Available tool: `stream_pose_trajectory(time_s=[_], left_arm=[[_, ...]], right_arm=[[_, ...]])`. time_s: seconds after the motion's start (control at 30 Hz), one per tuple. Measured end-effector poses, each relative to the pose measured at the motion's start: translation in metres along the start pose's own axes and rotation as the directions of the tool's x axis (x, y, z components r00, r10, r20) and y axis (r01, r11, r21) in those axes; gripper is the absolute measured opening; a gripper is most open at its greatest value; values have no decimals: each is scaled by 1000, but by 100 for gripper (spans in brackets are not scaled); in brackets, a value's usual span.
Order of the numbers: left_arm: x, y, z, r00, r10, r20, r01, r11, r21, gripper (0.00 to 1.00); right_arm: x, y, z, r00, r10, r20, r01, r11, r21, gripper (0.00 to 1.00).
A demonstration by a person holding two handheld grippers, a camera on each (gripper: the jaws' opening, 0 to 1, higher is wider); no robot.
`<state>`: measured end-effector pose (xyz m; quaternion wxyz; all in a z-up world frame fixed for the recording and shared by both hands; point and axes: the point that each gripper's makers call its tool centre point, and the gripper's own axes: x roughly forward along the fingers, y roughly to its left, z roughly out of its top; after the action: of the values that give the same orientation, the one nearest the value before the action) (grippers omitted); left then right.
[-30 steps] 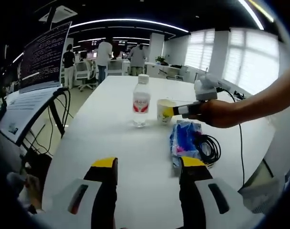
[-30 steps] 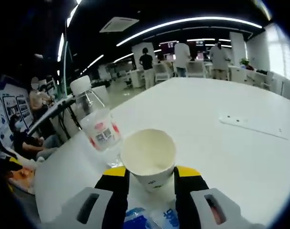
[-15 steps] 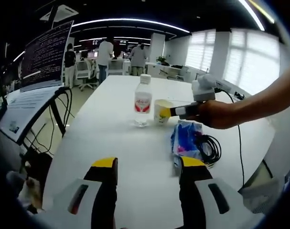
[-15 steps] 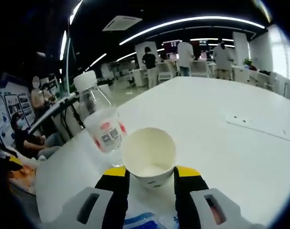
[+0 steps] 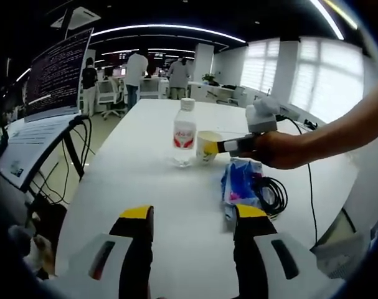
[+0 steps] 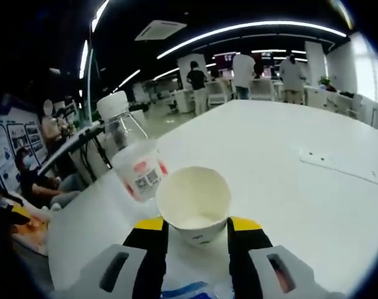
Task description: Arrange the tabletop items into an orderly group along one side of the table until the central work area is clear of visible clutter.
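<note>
A clear water bottle point(image 5: 184, 132) with a white cap and red label stands upright mid-table. Just right of it is a pale paper cup point(image 5: 206, 147), held by my right gripper point(image 5: 221, 147), which reaches in from the right in a person's hand. In the right gripper view the cup point(image 6: 193, 204) sits between my right gripper's point(image 6: 193, 225) yellow-tipped jaws, and the bottle point(image 6: 136, 167) is close on its left. A blue packet point(image 5: 241, 182) and a coiled black cable point(image 5: 270, 194) lie nearer. My left gripper point(image 5: 194, 215) hovers open over the near table, holding nothing.
The white table point(image 5: 145, 187) has its left edge beside a screen on a stand point(image 5: 56, 73). A cable point(image 5: 311, 187) runs along the right side. A flat white cover plate point(image 6: 335, 164) lies on the far tabletop. People stand at desks far behind.
My right gripper has carried the cup a little to the left, closer to the bottle. The left gripper has stayed still.
</note>
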<state>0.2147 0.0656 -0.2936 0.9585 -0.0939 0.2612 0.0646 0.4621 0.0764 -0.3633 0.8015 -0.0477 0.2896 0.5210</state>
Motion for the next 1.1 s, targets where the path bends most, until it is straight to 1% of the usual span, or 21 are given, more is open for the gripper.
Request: stream_pose_trajectory(time_s=[0.03,0.1,0.13,0.2,0.27,0.4,0.5,0.6,0.67,0.77,0.83,0.87,0.9,0.93,0.97,1.03,1.1], left_arm=[[1,0,-1,1000,-2,-3,2,1000,0,51],[1,-2,-1,1000,-5,-3,5,1000,0,51],[1,-2,-1,1000,-6,-4,6,1000,0,51],[1,-2,1,1000,-7,-3,7,1000,2,51],[1,-1,2,1000,-6,1,6,1000,0,51],[2,-3,3,1000,-8,4,8,1000,-1,51],[3,-7,4,1000,-17,4,17,1000,1,51],[5,-10,5,1000,-26,4,26,1000,2,51],[5,-12,5,1000,-30,3,30,1000,2,51],[8,-12,2,999,-36,0,36,999,-3,51],[9,-14,1,999,-41,-4,41,999,-2,51],[9,-15,0,999,-44,-5,44,999,0,51],[11,-16,-2,999,-50,-8,50,999,3,51],[11,-17,-2,998,-55,-10,55,998,4,51],[12,-21,-3,998,-61,-13,61,998,5,51],[13,-24,-4,997,-69,-16,69,998,6,51],[14,-25,-5,997,-74,-20,74,997,0,50]], right_arm=[[0,0,-1,1000,4,-4,-4,1000,12,38],[-3,0,-7,999,12,-35,-10,999,54,39],[-2,-5,-9,999,2,-37,0,999,53,39],[-6,-5,-4,1000,8,-19,-6,997,76,45],[-9,-3,-1,1000,10,-10,-9,997,76,48],[-12,-3,1,1000,29,-11,-28,996,79,49],[-16,-4,-2,999,22,-29,-20,998,64,49],[-22,-1,-3,999,27,-33,-24,997,70,50],[-28,0,-8,999,27,-33,-25,997,68,50],[-37,1,-9,999,24,-26,-22,997,70,50],[-41,0,-8,999,30,-24,-28,997,77,51],[-45,-11,-7,999,24,-23,-22,997,79,50],[-47,-13,-6,1000,22,-19,-20,996,83,50],[-48,-8,-5,1000,20,-12,-18,996,83,50],[-50,-8,-5,1000,18,-10,-17,997,82,50],[-56,-13,-3,1000,11,-7,-10,996,84,50],[-61,-20,-6,1000,2,-2,-2,995,97,50]])
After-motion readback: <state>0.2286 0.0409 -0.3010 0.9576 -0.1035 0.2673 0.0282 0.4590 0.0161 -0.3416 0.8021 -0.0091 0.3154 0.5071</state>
